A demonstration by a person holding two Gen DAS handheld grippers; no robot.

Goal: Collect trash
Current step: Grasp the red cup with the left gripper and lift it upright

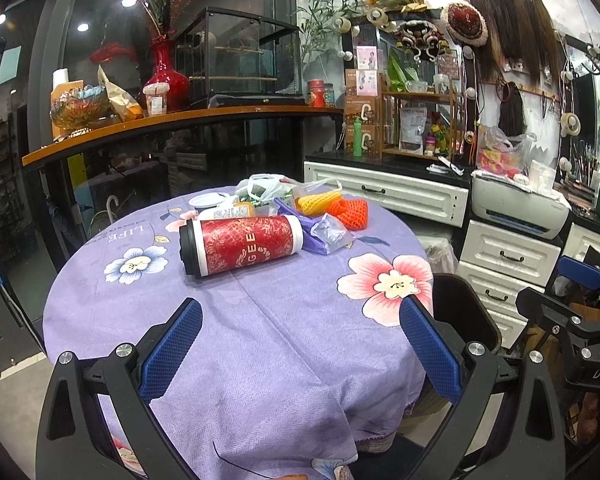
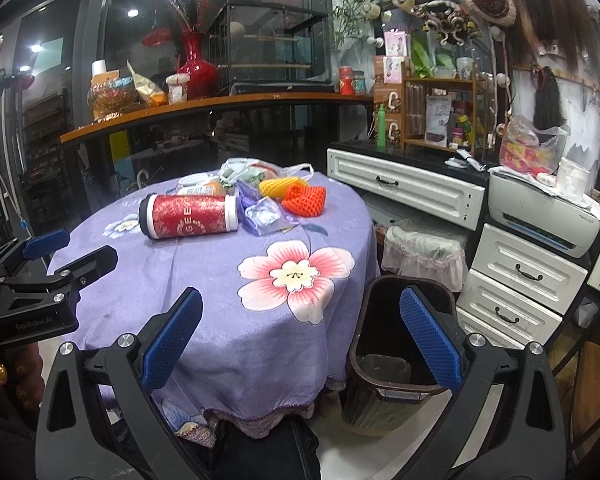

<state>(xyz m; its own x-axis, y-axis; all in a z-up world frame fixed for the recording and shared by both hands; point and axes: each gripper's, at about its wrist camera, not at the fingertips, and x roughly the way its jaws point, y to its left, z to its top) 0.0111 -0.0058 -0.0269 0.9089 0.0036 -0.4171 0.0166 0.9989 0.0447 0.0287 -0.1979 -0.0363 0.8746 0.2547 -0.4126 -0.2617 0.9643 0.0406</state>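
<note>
A: Red canister (image 1: 242,245), black cap on one end, white band on the other, is seen lying on its side near the middle of the round table (image 1: 284,344). Rest of the trash?

B: Clustered just behind it, at the table's far side. Purple wrapper (image 1: 300,226) and clear crumpled plastic (image 1: 332,232) are touching the canister's white end. Orange foam net (image 1: 350,213) and yellow foam net (image 1: 318,202) are beside those. White plastic bag (image 1: 266,186) and a white tub (image 1: 204,202) are at the back.

A: Bin?

B: Dark waste bin (image 2: 384,368) is on the floor at the table's right edge, just beside the hanging lilac floral tablecloth (image 2: 228,312). Contents cannot be told.

A: Grippers?

B: Left gripper (image 1: 300,356): blue pads spread wide, nothing between them, held above the table's near edge. Right gripper (image 2: 300,340): pads also spread wide, nothing held, positioned over the table edge and bin. A hand (image 2: 12,376) is seen on the left gripper's grip in the right wrist view.
</note>
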